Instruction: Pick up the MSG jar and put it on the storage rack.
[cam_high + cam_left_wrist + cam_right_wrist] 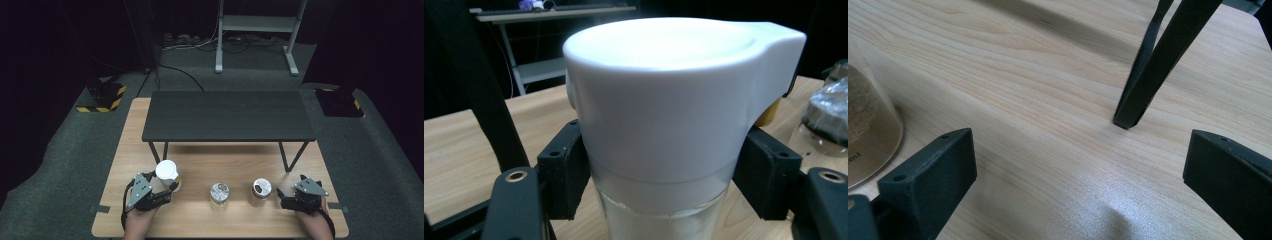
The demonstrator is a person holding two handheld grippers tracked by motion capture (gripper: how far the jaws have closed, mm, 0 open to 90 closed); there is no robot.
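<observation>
1. Right now the left gripper [172, 187] has its two black jaws pinched on the glass body of a jar [664, 200], just under its white lid [674, 90].
2. From the high view, that jar [167, 172] sits at the near left of the wooden table [240, 220], in front of the left leg of the small black shelf [227, 115].
3. Whether its base touches the wood or hangs just clear, I can't tell; the gripper blocks it.
4. Over on the other side, the right gripper [281, 196] rests near the table's right edge, jaws spread wide with nothing but bare wood between them.
5. Two more jars stand in a row between the hands: a metal-topped middle jar [219, 192] and a right jar [261, 188] just beside the right gripper.
6. The step in hand looks like picking up the white-lidded jar, probably to carry it onto the shelf.
7. Next move, as I judge it: a straight lift clear of the shelf's edge, grip kept firm on smooth glass, jar kept upright so its contents don't shift.
8. One risk is clipping the shelf leg or edge close behind.
</observation>
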